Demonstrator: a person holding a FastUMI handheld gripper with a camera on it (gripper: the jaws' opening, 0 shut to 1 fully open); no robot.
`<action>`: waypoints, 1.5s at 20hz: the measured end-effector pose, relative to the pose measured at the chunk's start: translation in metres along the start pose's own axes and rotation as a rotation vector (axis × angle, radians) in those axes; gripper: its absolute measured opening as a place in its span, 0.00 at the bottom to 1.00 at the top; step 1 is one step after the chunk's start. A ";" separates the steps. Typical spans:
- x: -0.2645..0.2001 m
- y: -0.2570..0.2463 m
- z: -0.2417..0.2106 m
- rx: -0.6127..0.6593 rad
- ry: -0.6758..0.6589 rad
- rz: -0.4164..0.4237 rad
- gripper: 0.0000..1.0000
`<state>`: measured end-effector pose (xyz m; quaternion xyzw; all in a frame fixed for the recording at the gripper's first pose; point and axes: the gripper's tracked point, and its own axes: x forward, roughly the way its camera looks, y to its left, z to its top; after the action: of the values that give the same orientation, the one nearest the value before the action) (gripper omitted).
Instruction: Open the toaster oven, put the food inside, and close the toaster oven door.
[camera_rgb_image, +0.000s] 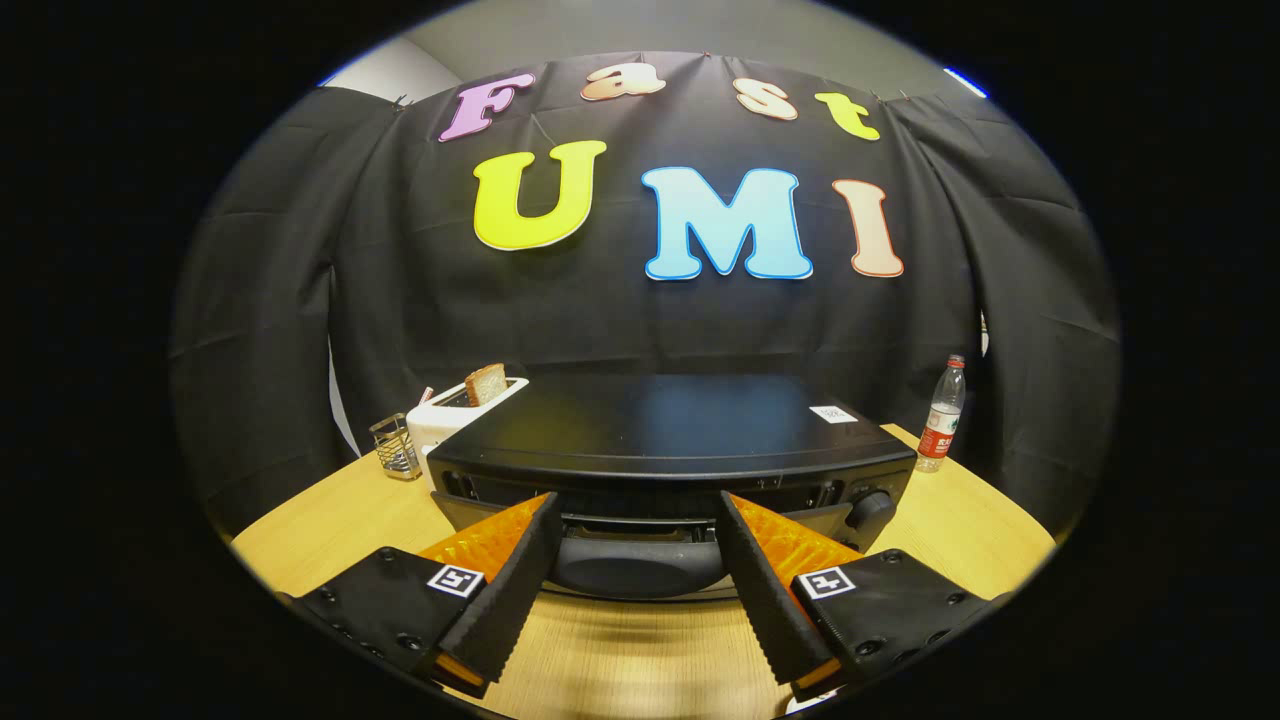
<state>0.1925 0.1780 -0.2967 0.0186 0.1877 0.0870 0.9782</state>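
We're looking down along the gripper (636, 520), and its two fingers (510, 590) stand spread wide apart, nothing clamped between them. Right ahead of the tips sits the toaster oven (670, 445), a wide black box on the wooden table (330, 520). Its door (640, 535) looks tilted partly open toward us, and the dark curved handle (638, 568) lies in the gap between the two fingers, just beyond their tips. We can't tell whether either finger actually touches the handle or the door; they look very close to it on both sides.

Past the right-hand finger we catch a round knob (870, 507) on the oven's front. On the flat top, toward the far right corner, there's a small white sticker (832, 413).

Now beyond the oven, off past the left-hand finger: a white pop-up toaster (450, 415) with a slice of bread (485, 383) standing up out of its slot. That's the food we can see, well apart from the fingers. Just beside that toaster stands a small wire holder (396, 447). Far off past the right-hand finger, a plastic bottle (940, 415) with a red label stands upright near the table's back edge.
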 end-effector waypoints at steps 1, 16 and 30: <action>-0.004 0.001 -0.003 0.000 0.007 0.002 0.98; -0.051 0.004 -0.057 -0.020 0.098 -0.011 0.99; -0.078 0.011 -0.124 0.059 0.333 0.068 0.98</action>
<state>0.0737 0.1758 -0.3828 0.0388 0.3488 0.1164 0.9291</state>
